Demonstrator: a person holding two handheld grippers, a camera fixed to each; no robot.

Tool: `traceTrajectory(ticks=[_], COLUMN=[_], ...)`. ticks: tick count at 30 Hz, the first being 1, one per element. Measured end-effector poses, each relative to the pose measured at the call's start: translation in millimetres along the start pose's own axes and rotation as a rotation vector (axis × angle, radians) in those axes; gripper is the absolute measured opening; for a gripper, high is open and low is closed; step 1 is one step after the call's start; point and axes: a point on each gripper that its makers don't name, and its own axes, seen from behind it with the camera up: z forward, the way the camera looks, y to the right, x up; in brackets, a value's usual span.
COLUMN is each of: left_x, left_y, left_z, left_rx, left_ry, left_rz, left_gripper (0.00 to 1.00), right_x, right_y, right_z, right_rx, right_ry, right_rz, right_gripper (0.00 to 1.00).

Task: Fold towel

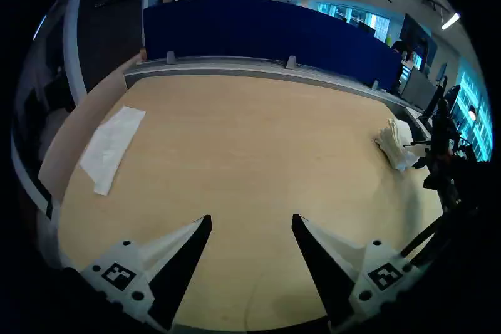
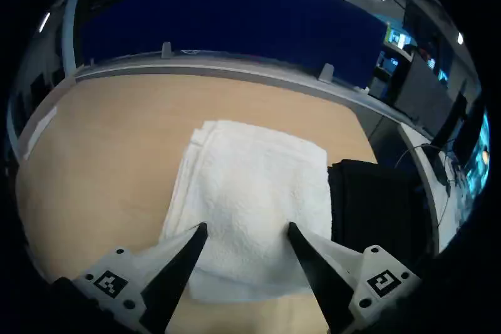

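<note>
**Fold towel: both grippers empty, right one poised over towel**

Right gripper [image 2: 245, 225]: jaws wide apart, nothing between them, tips over the near edge of the white towel [image 2: 250, 190]. Whether the tips touch the cloth, I cannot tell.

The towel lies on the table [image 2: 106, 146], on the near side of the blue partition [image 2: 238, 20], well short of it. Layered edges show along one side, so it looks already doubled or stacked. A black folded item [image 2: 376, 208] sits just beside it, at the partition's right end.

Left gripper [image 1: 250, 216]: also wide open and empty, over bare table. A flat white cloth [image 1: 113, 146] lies toward the partition's left end.

Risks, as judged:
- Pinching several layers at once would lift the whole bundle instead of one ply.
- A shallow bite could slip off the thick pile.
- A sideways drag may catch the black item.
</note>
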Motion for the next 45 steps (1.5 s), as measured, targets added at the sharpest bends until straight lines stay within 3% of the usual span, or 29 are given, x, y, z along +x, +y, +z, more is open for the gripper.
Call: traceTrajectory(ticks=[5, 17, 27, 38, 45], left_x=[-1, 2, 5, 13, 17], left_y=[-1.4, -4.2, -4.2, -2.9, -1.6], left_z=[-1.4, -5.0, -8.1, -11.0, -12.1], left_rx=[0.002, -0.005, -0.02, -0.032, -0.034], left_ry=[0.003, 0.021, 0.041, 0.07, 0.084], left_rz=[-0.007, -0.014, -0.025, -0.026, -0.022], left_gripper=[0.95, 0.95, 0.95, 0.95, 0.95], right_x=[9, 48, 81, 93, 92], right_y=[0, -5, -24, -50, -59], right_z=[-4.0, -44.9, -92.0, -144.0, -156.5], right_rx=[0.0, -0.023, -0.036, -0.058, -0.051], right_ry=[0.015, 0.148, 0.319, 0.448, 0.464], right_rz=[0.003, 0.047, 0.111, 0.156, 0.179], right_gripper=[1.0, 1.0, 1.0, 1.0, 1.0])
